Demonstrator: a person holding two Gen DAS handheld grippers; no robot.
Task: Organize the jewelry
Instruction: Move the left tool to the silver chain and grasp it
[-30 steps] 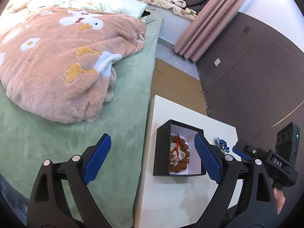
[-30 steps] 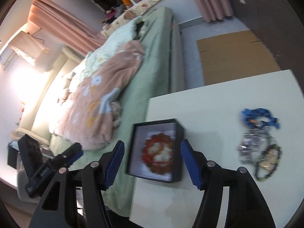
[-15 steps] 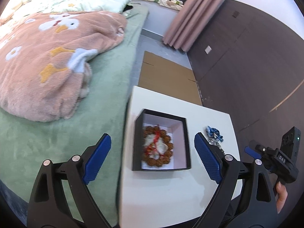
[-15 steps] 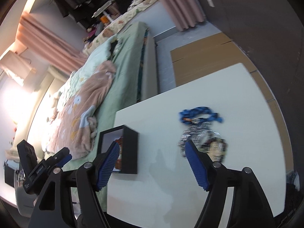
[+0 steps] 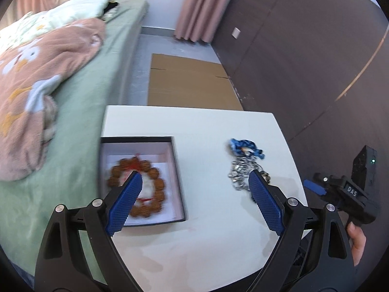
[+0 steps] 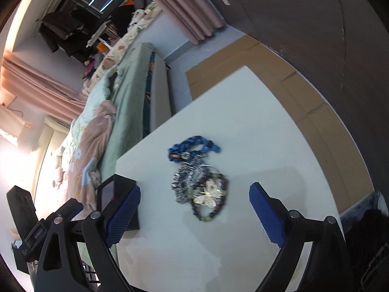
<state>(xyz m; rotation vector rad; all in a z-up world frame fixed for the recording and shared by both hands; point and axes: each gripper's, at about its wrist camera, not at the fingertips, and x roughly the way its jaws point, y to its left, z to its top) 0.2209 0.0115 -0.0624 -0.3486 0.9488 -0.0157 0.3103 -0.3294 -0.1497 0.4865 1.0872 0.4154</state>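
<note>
A black open box with a white lining sits at the left of the white table. A brown bead bracelet with red cord lies inside it. To its right lies a pile of jewelry: a blue braided piece, a silver chain and a dark bead bracelet with a pale butterfly charm. My left gripper is open and empty above the table between box and pile. My right gripper is open and empty, with the pile between its fingers in view. The box corner shows at its left.
A bed with a green sheet and a pink blanket runs along the table's left side. Flat cardboard lies on the floor behind the table. A dark wall stands to the right. Pink curtains hang at the back.
Both grippers have swung to the right. The left view now takes in the jewelry pile beside the box. The right view has left the box and centres on the pile. Both stay open.
</note>
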